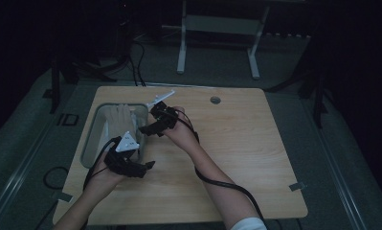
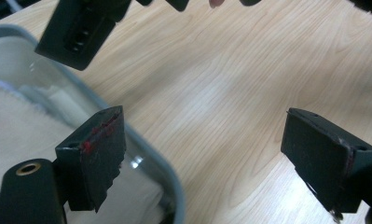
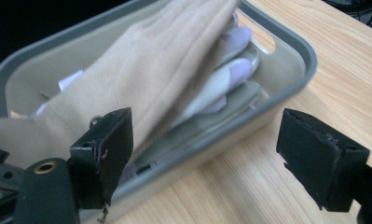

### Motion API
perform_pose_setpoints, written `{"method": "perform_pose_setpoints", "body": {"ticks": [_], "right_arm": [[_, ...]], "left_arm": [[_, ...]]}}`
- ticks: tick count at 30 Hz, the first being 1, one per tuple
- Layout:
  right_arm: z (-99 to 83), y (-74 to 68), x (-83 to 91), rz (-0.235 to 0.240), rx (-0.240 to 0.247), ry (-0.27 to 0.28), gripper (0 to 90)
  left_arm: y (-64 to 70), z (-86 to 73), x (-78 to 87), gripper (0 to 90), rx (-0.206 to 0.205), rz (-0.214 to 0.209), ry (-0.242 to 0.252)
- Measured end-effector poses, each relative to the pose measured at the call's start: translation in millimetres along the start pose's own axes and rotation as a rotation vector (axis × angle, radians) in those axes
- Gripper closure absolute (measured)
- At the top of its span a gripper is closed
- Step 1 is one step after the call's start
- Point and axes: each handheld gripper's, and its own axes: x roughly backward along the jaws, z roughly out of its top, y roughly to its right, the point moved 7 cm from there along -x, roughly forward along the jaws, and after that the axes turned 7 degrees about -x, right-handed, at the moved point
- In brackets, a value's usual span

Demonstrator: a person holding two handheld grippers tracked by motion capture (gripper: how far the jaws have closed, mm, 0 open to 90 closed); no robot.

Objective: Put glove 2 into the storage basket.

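The desk (image 1: 236, 143) is pale wood with a fine, wavy brown grain, and it has a small grey round grommet (image 1: 215, 100) in the upper middle of the high view. The bin (image 3: 286, 74) is grey with a darker grey rim. The cloth (image 3: 141, 79) in it is beige to cream; under it lie folds in pale lilac and white. The left claw (image 2: 211, 154) is black, with red smears along one jaw's edge and a brass-coloured ring at the lower left of the left gripper view. The right claw (image 3: 207, 154) is black too, with a white three-cornered plate (image 1: 161, 99).
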Motion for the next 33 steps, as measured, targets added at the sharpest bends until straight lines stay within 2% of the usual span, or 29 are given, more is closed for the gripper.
{"method": "perform_pose_setpoints", "body": {"ticks": [5,7,11,13,19,26,30,33], "right_arm": [[-6.5,4.9,7.2,-0.004,-0.001,0.009,18.1],[-17.3,13.3,18.3,-0.021,-0.011,0.018,18.2],[-29.3,21.3,25.3,-0.037,-0.021,0.025,18.2],[-36.4,25.5,28.0,-0.038,-0.03,0.028,18.2],[-58.3,39.8,32.4,-0.049,-0.051,0.018,18.2],[-77.9,51.1,34.8,-0.06,-0.067,0.014,18.2],[-88.4,58.1,36.9,-0.066,-0.075,0.029,18.2],[-95.9,61.5,38.8,-0.064,-0.064,0.031,18.1]], "left_arm": [[8.3,4.0,-7.0,14.4,-0.003,-0.021,0.012],[12.1,4.5,-11.2,14.4,-0.003,-0.03,0.01],[20.0,5.2,-18.4,14.3,0.004,-0.05,0.029],[26.7,4.2,-24.3,14.3,0.003,-0.078,0.032],[38.6,1.2,-37.7,14.4,-0.01,-0.117,0.025],[47.3,-1.4,-47.6,14.3,-0.023,-0.141,0.027],[52.3,-5.0,-54.0,14.3,-0.013,-0.152,0.04],[56.1,-8.8,-60.3,14.3,-0.009,-0.167,0.034]]}}
